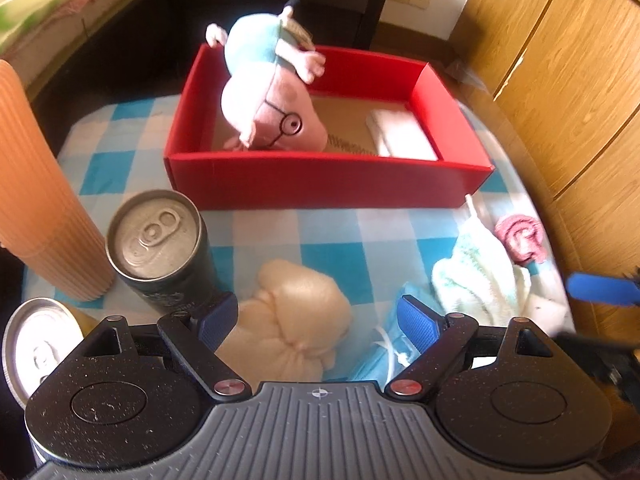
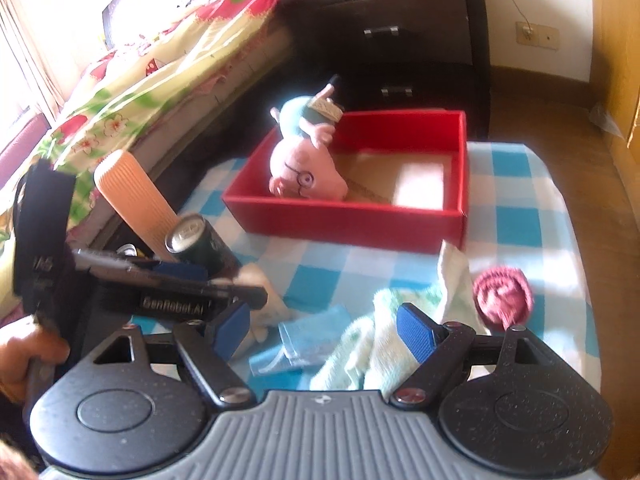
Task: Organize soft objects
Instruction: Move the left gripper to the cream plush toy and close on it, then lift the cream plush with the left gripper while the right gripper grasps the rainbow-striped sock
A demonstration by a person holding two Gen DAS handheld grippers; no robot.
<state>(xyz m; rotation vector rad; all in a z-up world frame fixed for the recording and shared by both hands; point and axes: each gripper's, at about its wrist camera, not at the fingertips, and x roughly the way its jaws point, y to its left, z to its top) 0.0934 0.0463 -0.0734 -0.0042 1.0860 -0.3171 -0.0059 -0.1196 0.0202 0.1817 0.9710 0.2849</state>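
A red box (image 1: pixel 320 184) stands on the blue-checked cloth, with a pink pig plush (image 1: pixel 272 116) head-down in its left end and a white folded cloth (image 1: pixel 404 136) at its right. My left gripper (image 1: pixel 316 320) is open just above a cream soft bun (image 1: pixel 296 304), which lies between its pads, apart from them. A blue packet (image 2: pixel 308 340), a pale green towel (image 2: pixel 372 344) and a pink rolled cloth (image 2: pixel 502 296) lie to the right. My right gripper (image 2: pixel 324 332) hangs open over the packet and towel. In the right wrist view the left gripper (image 2: pixel 236 300) hides most of the bun.
A dark can (image 1: pixel 156 240), a second can (image 1: pixel 36 348) and an orange ribbed cup stack (image 1: pixel 44 200) stand at the left. A bed (image 2: pixel 140 60) and dark drawers (image 2: pixel 400 40) lie behind the table. A wooden wardrobe (image 1: pixel 560 80) is on the right.
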